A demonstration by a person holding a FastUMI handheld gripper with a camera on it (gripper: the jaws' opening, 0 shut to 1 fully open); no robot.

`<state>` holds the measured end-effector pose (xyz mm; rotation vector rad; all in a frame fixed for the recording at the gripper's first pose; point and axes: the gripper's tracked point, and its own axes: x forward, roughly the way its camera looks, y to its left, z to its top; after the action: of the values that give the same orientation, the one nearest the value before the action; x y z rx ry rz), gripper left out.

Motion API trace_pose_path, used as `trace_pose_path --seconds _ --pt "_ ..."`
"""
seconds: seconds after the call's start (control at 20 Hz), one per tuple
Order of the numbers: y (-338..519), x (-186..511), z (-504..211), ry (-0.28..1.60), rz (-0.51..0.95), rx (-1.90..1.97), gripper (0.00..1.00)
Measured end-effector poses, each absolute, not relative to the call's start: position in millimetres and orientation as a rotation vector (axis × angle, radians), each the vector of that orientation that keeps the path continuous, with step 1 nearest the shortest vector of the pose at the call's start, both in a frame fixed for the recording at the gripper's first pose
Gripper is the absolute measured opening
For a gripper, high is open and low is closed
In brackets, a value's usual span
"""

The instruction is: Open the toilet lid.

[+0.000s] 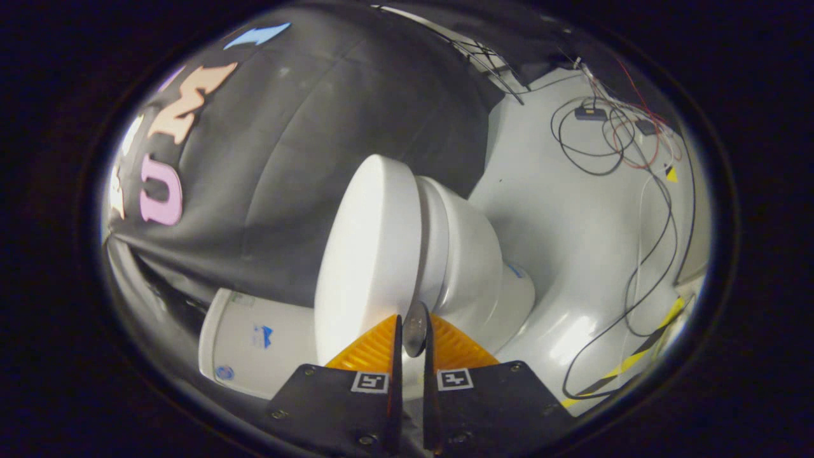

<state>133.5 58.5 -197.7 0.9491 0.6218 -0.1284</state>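
Beyond the fingers, pale grey floor (pixel 572 235) strewn with thin black and red cables (pixel 642 254), yellow-and-black striped tape (pixel 636 359) along its far border, black cloth wall (pixel 286 159) behind. Small blue marks on white cistern (pixel 254 340), too blurred to read. Glossy white ceramic toilet (pixel 470 267) just ahead, view rolled sideways so bowl lies toward the floor side. Smooth white oval toilet lid (pixel 369 254) against seat, front edge reaching down into the narrow gap. Gripper (pixel 412 331) fingers close together, pinching that lid edge from both sides.
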Motion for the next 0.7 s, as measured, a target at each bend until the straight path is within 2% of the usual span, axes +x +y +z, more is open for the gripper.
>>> trace_pose_path --seconds 0.15,0.2,0.5,0.7 --pt "59.7 131.1 -172.1 0.546 -0.132 0.956 0.13" --pt "62.2 132.2 -163.7 0.515 -0.125 0.997 0.02" --pt "71.3 129.5 -144.2 0.478 -0.125 0.931 0.01" --pt "88.8 129.5 -100.7 0.432 -0.035 0.803 0.01"
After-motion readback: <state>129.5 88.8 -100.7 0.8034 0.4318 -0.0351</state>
